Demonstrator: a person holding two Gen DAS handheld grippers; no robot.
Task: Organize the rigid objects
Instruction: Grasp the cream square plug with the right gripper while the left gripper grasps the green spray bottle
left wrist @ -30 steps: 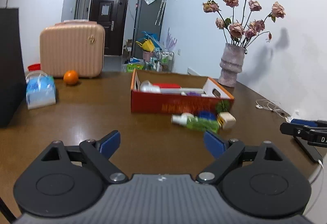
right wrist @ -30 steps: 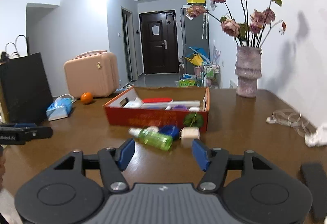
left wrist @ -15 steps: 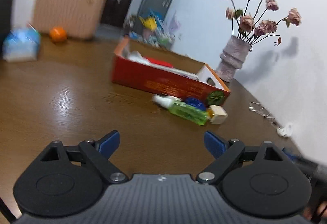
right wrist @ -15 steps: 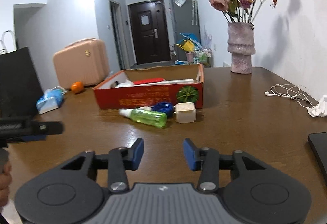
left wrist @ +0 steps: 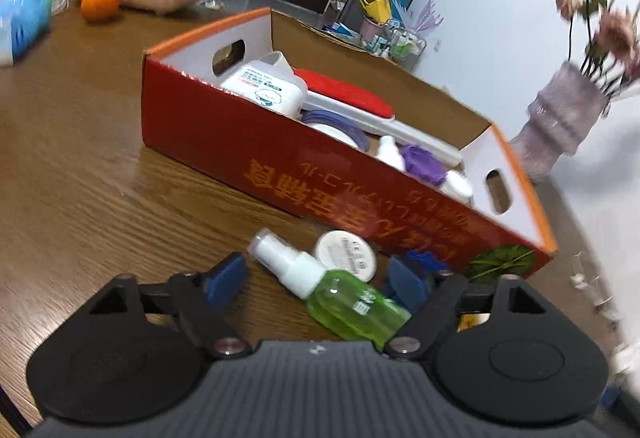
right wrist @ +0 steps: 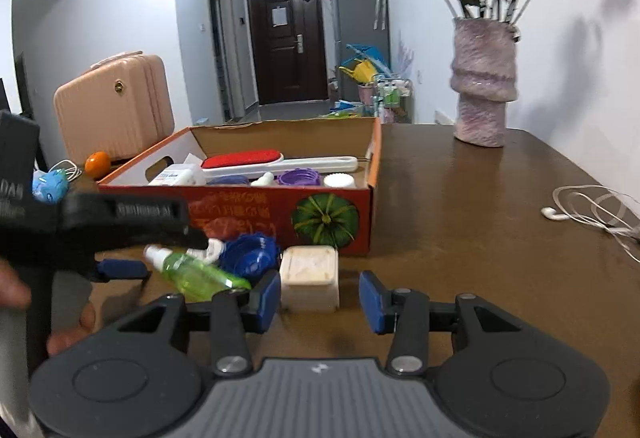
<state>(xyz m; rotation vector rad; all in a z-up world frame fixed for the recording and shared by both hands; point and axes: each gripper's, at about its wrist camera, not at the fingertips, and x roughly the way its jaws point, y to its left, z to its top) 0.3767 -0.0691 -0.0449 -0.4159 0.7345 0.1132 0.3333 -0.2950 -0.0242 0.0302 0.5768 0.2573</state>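
Note:
A green spray bottle (left wrist: pixel 344 302) with a white cap lies on the table between the open fingers of my left gripper (left wrist: pixel 316 280); it also shows in the right wrist view (right wrist: pixel 192 272). Behind it sit a round white jar (left wrist: pixel 346 252) and a blue lid (right wrist: pixel 250 252). A cream square box (right wrist: pixel 309 278) stands between the open fingers of my right gripper (right wrist: pixel 318 300), untouched. The red cardboard box (left wrist: pixel 248 142) beyond holds a red-and-white brush (left wrist: pixel 352 98), a white pack, lids and small bottles. My left gripper shows in the right wrist view (right wrist: pixel 120 230).
A pink vase of dried roses (right wrist: pixel 482 82) stands at the back right. White earphones (right wrist: pixel 588 208) lie at the right. An orange (left wrist: pixel 100 2), a blue tissue pack (left wrist: pixel 20 26) and a pink suitcase (right wrist: pixel 116 106) are at the far left.
Both grippers have moved forward toward the loose items in front of the red box. The left now straddles the green bottle; the right now straddles the cream box and has opened wider.

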